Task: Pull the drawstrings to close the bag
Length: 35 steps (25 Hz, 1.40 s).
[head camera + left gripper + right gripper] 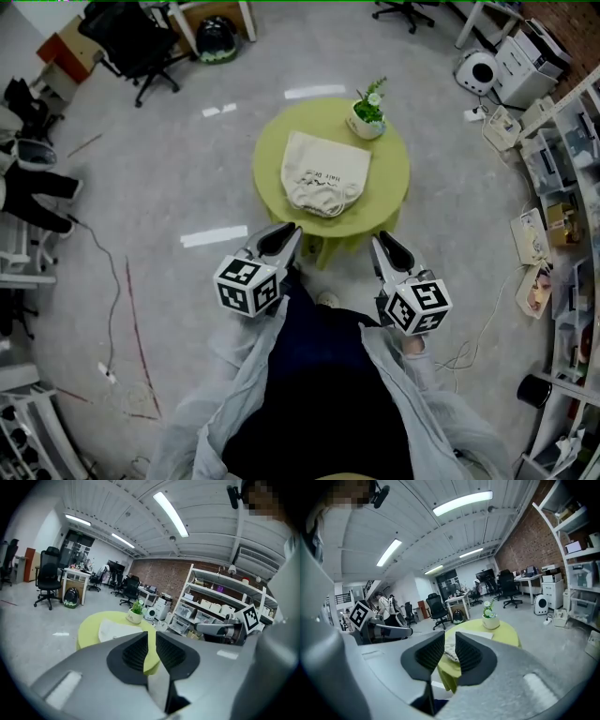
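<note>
On green table, bag ahead of left tool, right tool, both narrowly parted, empty

A round yellow-green table stands just ahead of the fingers on a glossy grey floor. Beyond them to the left sits a black office chair; to their right, white shelving. Strip lights cross the ceiling; the far wall is brick.
</note>
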Each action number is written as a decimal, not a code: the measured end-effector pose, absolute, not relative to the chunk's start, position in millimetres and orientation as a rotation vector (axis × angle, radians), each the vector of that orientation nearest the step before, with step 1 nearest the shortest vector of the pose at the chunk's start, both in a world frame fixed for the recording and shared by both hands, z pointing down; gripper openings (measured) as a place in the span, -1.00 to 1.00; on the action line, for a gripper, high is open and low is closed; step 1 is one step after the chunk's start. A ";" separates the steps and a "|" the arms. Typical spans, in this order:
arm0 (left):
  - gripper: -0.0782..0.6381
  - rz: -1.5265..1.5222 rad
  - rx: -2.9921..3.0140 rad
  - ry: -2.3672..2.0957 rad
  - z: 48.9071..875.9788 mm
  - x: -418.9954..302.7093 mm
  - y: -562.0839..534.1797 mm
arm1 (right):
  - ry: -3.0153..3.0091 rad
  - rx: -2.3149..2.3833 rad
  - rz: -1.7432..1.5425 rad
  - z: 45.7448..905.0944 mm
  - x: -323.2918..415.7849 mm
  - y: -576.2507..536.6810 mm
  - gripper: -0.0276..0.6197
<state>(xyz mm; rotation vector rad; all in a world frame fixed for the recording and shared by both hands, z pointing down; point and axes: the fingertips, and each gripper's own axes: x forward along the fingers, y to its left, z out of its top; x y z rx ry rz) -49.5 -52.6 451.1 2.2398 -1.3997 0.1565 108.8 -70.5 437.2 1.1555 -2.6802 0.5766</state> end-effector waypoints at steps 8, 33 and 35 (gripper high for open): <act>-0.74 0.147 2.301 -1.399 447.1 -30.2 -33.1 | -2.608 1.261 0.502 441.0 125.4 -56.9 -0.91; -0.74 0.215 2.285 -1.397 467.2 -19.3 -36.5 | -2.531 1.284 0.501 452.0 142.7 -37.1 -0.91; -0.74 0.215 2.281 -1.402 468.7 -20.4 -35.5 | -2.532 1.282 0.507 453.8 142.8 -35.1 -0.91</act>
